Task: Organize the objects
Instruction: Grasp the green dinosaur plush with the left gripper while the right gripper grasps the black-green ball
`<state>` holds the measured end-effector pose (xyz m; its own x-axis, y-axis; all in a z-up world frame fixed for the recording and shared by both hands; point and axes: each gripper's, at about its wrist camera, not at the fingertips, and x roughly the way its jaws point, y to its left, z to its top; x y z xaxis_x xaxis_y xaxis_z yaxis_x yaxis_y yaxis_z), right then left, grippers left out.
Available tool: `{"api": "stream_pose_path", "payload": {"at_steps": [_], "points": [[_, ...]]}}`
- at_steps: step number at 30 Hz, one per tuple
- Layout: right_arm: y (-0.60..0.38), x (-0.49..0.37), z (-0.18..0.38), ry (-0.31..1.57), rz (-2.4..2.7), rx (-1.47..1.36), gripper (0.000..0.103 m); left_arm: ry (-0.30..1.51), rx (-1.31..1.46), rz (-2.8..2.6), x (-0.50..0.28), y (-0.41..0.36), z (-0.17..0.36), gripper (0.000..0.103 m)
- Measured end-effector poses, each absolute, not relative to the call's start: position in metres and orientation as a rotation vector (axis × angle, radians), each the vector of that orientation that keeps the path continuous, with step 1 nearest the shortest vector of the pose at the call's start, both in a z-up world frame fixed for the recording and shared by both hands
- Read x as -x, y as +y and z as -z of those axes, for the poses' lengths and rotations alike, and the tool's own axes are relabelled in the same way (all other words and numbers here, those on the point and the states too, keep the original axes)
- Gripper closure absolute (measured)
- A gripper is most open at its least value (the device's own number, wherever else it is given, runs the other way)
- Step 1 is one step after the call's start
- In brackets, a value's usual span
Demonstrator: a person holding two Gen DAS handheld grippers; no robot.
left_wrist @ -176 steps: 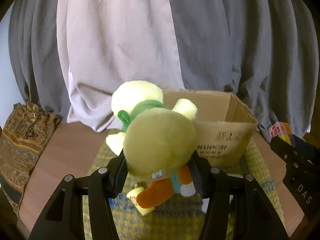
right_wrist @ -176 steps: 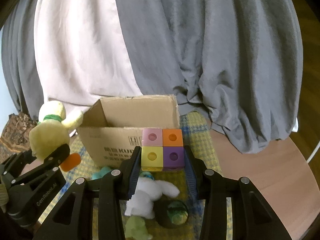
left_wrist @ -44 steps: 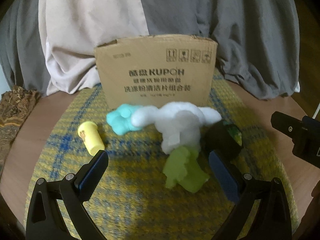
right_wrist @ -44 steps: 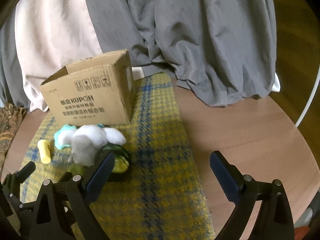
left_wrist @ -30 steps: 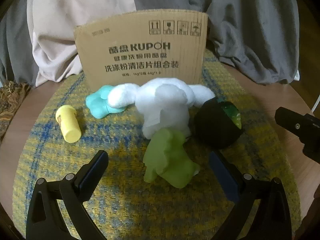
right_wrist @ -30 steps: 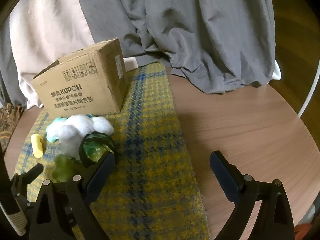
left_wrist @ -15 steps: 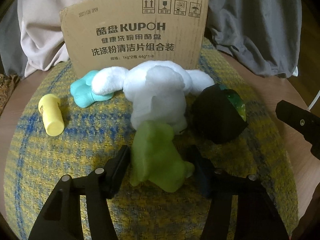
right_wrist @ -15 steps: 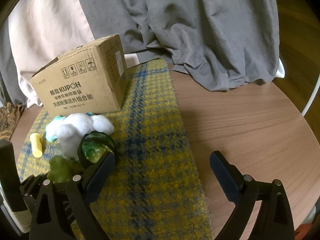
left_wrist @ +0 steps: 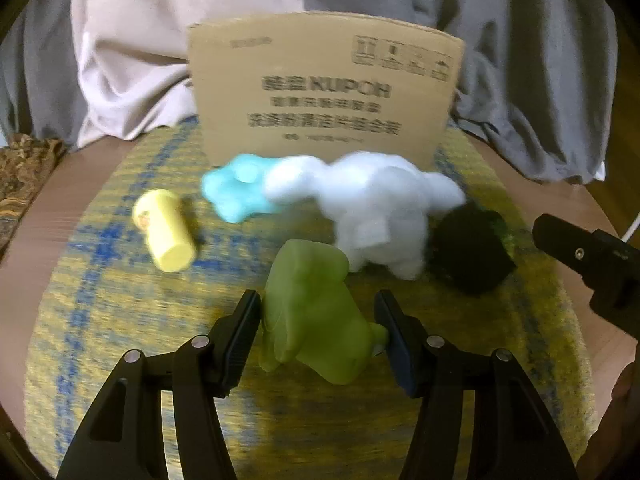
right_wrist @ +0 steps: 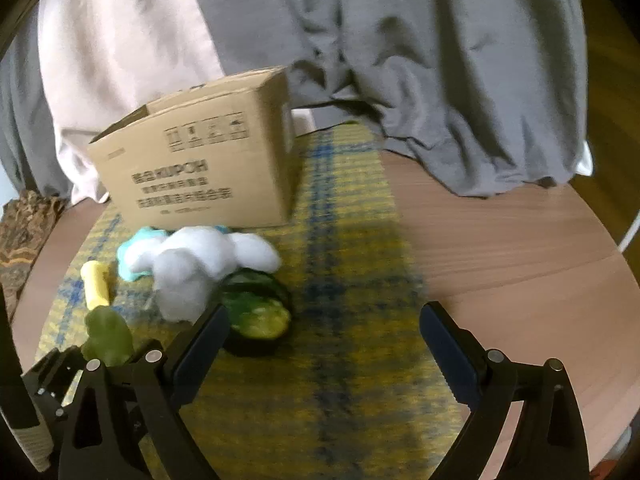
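A translucent green toy figure [left_wrist: 316, 312] sits between the pads of my left gripper [left_wrist: 318, 328], which is shut on it just above the yellow-and-blue checked mat [left_wrist: 100, 320]. The same green toy [right_wrist: 106, 336] shows at the lower left of the right wrist view. Behind it lie a white plush [left_wrist: 380, 216], a teal toy [left_wrist: 236, 192], a yellow cylinder [left_wrist: 166, 236] and a black-and-green round object [left_wrist: 468, 252]. The cardboard box [left_wrist: 324, 88] stands at the back of the mat. My right gripper [right_wrist: 324, 320] hangs open over the mat, holding nothing, its left finger beside the black-and-green object [right_wrist: 256, 312].
The mat lies on a round wooden table [right_wrist: 500, 248]. Grey and pale draped cloth [right_wrist: 440, 80] hangs behind the box. A patterned brown fabric [left_wrist: 20, 176] lies at the table's left edge. The right gripper's finger [left_wrist: 592, 264] juts in at the right.
My left gripper's jaws came together from wide open onto the green toy, and the toy has since drawn slightly back from the plush. The right gripper drifted a little toward the black-and-green object.
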<state>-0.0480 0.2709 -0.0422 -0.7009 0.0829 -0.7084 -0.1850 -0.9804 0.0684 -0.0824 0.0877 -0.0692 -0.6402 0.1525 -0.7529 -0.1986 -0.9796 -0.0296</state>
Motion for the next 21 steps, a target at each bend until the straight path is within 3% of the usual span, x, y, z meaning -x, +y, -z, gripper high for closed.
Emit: {"api": "stream_pose_path", "payload": {"at_steps": [18,21], "points": [[0.227,0.096,0.074,0.145,-2.707,1.321,0.008,0.076,1.235,-2.784,0.083,0.048,0.066,0.045],[0.227,0.102,0.081,0.143,-2.684,1.353,0.015,0.08,1.236,-2.787,0.084,0.048,0.066,0.045]]}}
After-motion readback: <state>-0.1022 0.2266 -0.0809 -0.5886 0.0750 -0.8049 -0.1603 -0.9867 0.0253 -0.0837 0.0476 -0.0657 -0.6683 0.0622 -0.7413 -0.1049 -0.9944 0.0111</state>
